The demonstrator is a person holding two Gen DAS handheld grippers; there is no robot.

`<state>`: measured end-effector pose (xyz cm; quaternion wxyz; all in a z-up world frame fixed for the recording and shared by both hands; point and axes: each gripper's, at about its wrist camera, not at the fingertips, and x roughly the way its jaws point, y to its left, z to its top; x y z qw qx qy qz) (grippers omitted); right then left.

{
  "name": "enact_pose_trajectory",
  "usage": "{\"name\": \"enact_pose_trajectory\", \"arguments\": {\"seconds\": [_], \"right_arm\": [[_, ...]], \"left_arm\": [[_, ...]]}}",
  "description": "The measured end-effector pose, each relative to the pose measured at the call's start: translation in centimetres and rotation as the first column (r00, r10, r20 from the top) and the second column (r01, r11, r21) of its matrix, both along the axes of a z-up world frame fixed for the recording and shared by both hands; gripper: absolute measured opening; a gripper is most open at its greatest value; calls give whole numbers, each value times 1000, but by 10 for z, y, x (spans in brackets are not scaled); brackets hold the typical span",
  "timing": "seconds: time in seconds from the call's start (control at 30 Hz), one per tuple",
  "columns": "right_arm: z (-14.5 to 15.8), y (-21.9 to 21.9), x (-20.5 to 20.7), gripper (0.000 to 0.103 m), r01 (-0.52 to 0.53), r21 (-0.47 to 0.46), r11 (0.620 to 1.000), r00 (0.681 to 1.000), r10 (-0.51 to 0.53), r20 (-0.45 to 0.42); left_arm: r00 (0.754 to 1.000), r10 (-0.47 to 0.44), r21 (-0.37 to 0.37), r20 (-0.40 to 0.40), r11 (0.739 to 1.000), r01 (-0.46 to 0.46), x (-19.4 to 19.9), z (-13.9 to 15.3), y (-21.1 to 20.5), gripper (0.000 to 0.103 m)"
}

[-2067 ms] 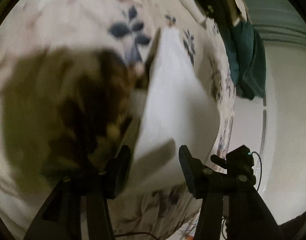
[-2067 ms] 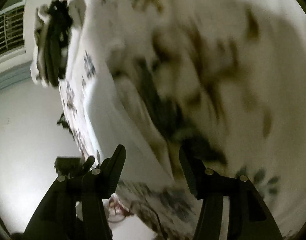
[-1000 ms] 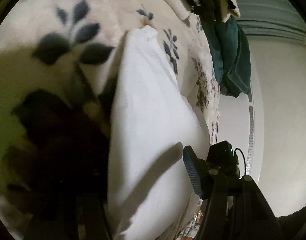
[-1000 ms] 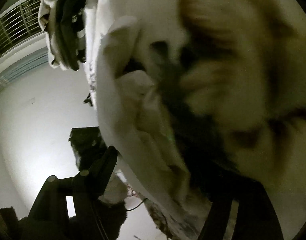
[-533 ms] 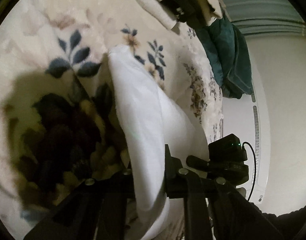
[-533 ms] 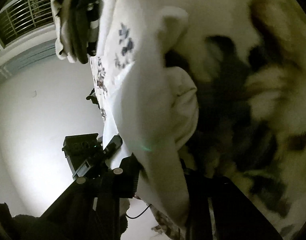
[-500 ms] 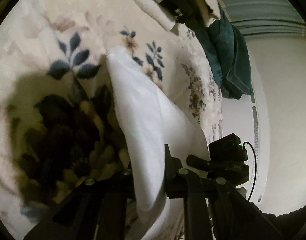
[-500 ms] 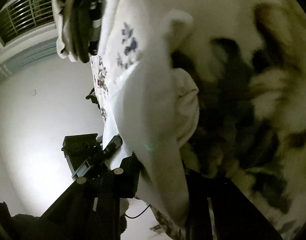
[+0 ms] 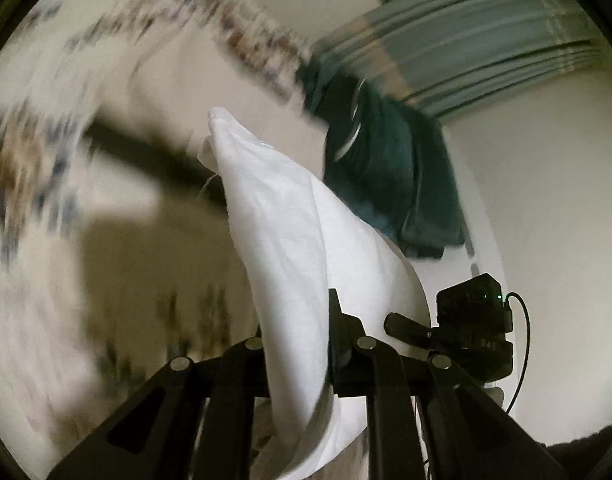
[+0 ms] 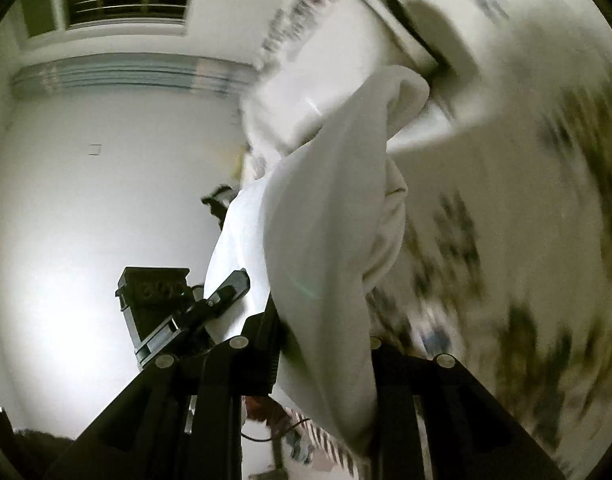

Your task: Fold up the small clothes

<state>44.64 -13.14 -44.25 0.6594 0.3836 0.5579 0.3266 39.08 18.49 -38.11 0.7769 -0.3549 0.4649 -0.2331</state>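
Where half a second ago the white garment [image 9: 289,248] lay draped down onto the floral blanket [image 9: 37,208] ahead of both grippers, it now hangs clear of the bedding, pinched at one edge by each tool. The left gripper [image 9: 295,344] is clamped on a fold that rises straight ahead of its fingers to a loose tip; the right gripper [image 10: 324,344] is likewise closed on the cloth, which bulges forward and curls over just beyond it. Both backgrounds are smeared by motion, and the wall and a dark green cloth [image 9: 390,176] off to the left gripper's right have swung into view, so the pair has been lifted and tilted upward. In my judgement the garment is being raised for spreading or for carrying one edge across, with no fold laid down yet
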Motion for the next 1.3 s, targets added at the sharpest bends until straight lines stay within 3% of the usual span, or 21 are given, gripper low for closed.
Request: {"name": "enact_pose_trajectory", "arguments": {"seconds": [0.13,0.2,0.33,0.5,0.63,0.7,0.77,0.87,0.93,0.97,1.0,1.07,1.13,1.17,1.3], "right_arm": [[25,21,96,22,20,-22,1000,996,-18,82],[21,33,136,22,25,-36,999,996,-21,92],[-7,68,206,22,16,-84,996,998,-11,59],[-42,79,219,22,-18,-154,988,1000,17,-4],[-48,81,217,22,-16,-186,982,1000,13,-21],[-44,82,213,29,-19,-255,967,1000,14,-24],[-34,83,205,35,-22,-365,931,1000,23,-3],[-18,87,197,55,-2,-560,829,1000,17,23],[-6,88,188,56,22,-652,758,998,21,58],[0,90,182,61,35,-703,710,997,28,78],[7,92,174,74,47,-753,656,995,39,96],[19,92,157,90,73,-809,583,991,50,125],[32,87,136,99,92,-845,527,988,54,142],[37,85,127,100,104,-861,498,988,51,149],[74,75,85,103,159,-898,410,979,54,198]], "left_arm": [[998,24,20,57,999,-25,94,18,13,11],[998,36,41,59,998,-39,141,12,21,11],[999,41,73,19,996,-43,186,-21,38,11],[997,20,109,-70,994,-12,204,-63,49,12],[995,8,109,-103,994,4,200,-66,50,17],[990,18,148,-139,989,3,199,-63,48,25],[986,46,218,-160,976,-10,196,-57,48,32],[982,86,347,-166,938,-24,193,-43,45,38],[984,120,460,-131,887,-47,186,-30,40,39],[985,135,509,-104,858,-64,180,-23,37,39],[985,157,562,-67,822,-93,172,-12,33,43],[982,186,607,-23,783,-134,157,1,29,59],[981,195,632,20,757,-164,142,10,25,97],[980,195,651,39,739,-173,132,17,20,103],[980,194,693,39,701,-167,101,36,7,103]]}}
